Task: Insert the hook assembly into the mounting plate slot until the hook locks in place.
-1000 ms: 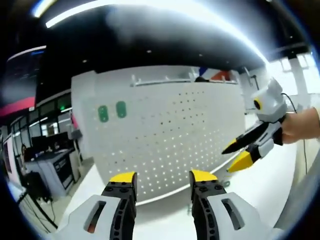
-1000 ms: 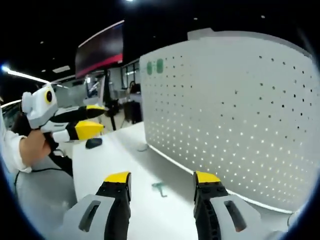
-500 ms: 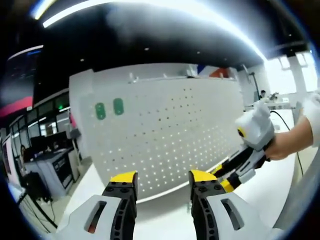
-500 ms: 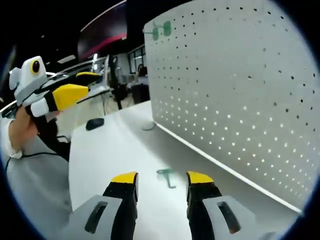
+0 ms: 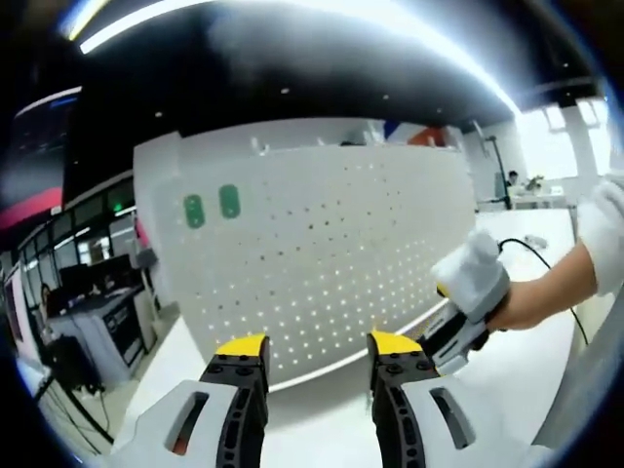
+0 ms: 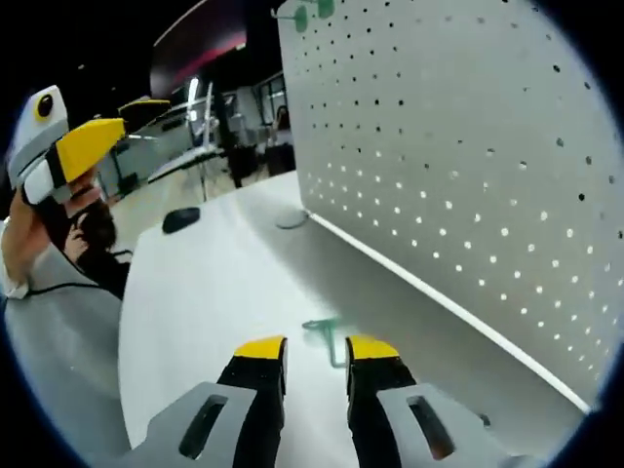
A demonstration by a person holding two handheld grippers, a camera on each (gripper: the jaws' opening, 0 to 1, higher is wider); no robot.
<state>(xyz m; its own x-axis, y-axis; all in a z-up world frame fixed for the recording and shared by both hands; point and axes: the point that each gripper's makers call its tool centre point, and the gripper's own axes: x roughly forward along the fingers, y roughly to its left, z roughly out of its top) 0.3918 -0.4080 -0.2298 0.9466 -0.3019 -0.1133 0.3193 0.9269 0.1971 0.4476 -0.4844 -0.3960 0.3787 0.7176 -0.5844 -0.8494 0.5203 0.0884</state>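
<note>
Pegboard (image 6: 468,146) matt white, perforated; table (image 6: 195,292) smooth white; hook (image 6: 327,336) glossy green

1. The right gripper (image 5: 441,343) has its fingers hidden behind the left gripper's own fingers (image 5: 394,343).
2. The green hook (image 6: 326,336) is partly covered by the right gripper's fingers (image 6: 368,350); its shape is unclear.

I see a dark ceiling (image 5: 292,68) with a long bright light strip (image 5: 292,12) running across it. Left of the white worktop (image 6: 195,302), an open office: desks (image 5: 102,322) with dark monitors, glass partitions, a red band (image 5: 34,207) high on the far wall. Bright windows (image 5: 556,146) on the right side wash out that corner. In the right gripper view, more desks (image 6: 195,161) sit further back, with a red-edged dark panel (image 6: 200,49) overhead. A dark oval object (image 6: 180,219) lies on the worktop's far end.
</note>
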